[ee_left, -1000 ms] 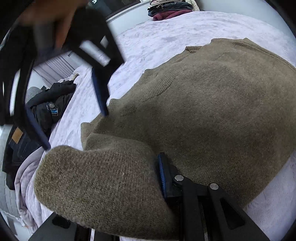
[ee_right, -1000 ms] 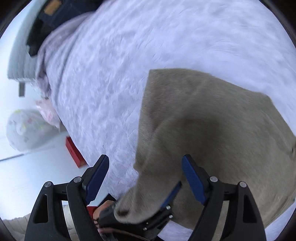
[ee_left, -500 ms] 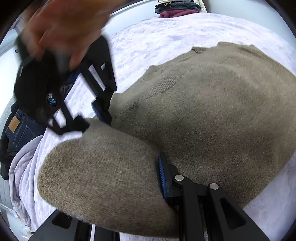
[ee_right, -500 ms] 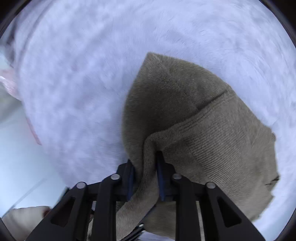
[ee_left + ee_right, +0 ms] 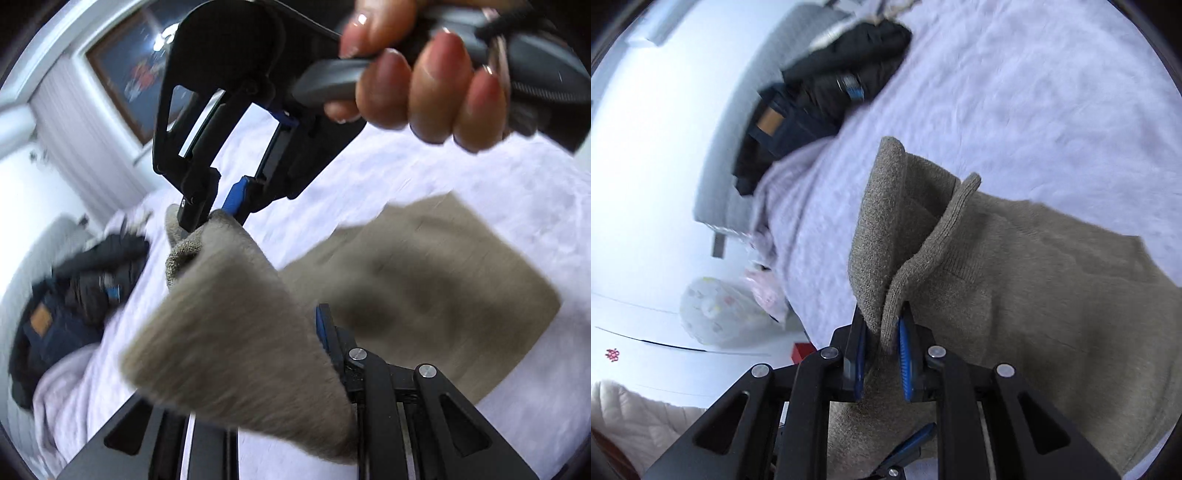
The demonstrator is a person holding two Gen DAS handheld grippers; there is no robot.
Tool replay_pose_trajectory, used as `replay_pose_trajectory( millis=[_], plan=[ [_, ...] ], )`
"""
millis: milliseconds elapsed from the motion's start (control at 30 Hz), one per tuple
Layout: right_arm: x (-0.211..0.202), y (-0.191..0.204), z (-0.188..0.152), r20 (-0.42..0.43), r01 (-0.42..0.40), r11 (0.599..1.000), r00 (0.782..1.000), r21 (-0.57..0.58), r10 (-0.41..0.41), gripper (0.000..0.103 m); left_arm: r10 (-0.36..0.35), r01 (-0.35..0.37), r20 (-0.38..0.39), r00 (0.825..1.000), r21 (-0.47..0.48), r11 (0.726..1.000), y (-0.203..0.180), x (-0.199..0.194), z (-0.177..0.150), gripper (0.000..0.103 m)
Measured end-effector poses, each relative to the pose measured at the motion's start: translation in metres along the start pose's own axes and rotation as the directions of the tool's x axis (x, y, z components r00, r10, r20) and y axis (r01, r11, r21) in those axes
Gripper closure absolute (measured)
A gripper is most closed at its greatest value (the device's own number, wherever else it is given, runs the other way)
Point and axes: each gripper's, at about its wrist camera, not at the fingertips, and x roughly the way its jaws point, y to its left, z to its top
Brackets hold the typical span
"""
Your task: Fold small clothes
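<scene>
One olive-brown knitted sweater (image 5: 1027,280), thick and fuzzy with a ribbed band along its edge, is raised partly off the pale lavender bedspread (image 5: 1034,81); its far part lies spread over the cover, while the near edge is gathered up in folds. The right gripper (image 5: 881,345), black with blue pads, has just been closing, and its jaws now pinch a doubled fold of the ribbed edge, the knit bunched tight between the two pads. In the left wrist view the same right gripper (image 5: 212,212) appears from outside, nipping a corner of the sweater (image 5: 236,325), with the person's hand (image 5: 421,85) wrapped round its grey handle. The left gripper (image 5: 280,354) is pressed onto a thick wad of the knit that drapes over and hides one finger, so only the other blue pad shows against the wool; its tip also peeks in at the bottom of the right wrist view, under the cloth. That makes two grippers on one garment, each holding a separate spot along the near edge. At the far side of the bed lies one heap of dark clothes (image 5: 827,85), with a pair of jeans bearing a tan patch (image 5: 770,120). On the floor beside the bed sit one pale plastic bag (image 5: 716,314) and one small red box (image 5: 802,350).
</scene>
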Motion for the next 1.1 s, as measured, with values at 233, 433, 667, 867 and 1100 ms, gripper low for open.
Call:
replay_pose_trajectory(
  millis=[233,433,667,867,1100],
  plan=[
    [-0.110,-0.066,-0.059,0.228,-0.053,0.993,0.973,0.106,0.027,0.087,-0.109,0.101,0.050,0.993,0.147,0.984,-0.089,-0.004,0.034,0.081],
    [-0.134,-0.166,-0.132,0.299,-0.037,0.949,0.952,0.313,-0.061,0.087,-0.204,0.200,-0.011,0.979,0.271,0.942,-0.164,0.016,0.022,0.081],
    [-0.113,-0.241,-0.188,0.319,-0.058,0.881,0.942,0.469,-0.108,0.086,-0.229,0.234,-0.053,0.972,0.332,0.914,-0.195,0.013,0.002,0.081],
    [-0.122,-0.229,-0.209,0.335,-0.019,0.859,0.925,0.512,-0.179,0.062,-0.296,0.297,-0.046,0.954,0.285,0.911,-0.162,-0.011,-0.001,0.032],
    [-0.141,-0.166,-0.262,0.363,-0.013,0.865,0.911,0.502,-0.197,0.036,-0.361,0.374,-0.139,0.922,0.079,0.924,-0.075,-0.017,-0.006,0.032]
  ],
)
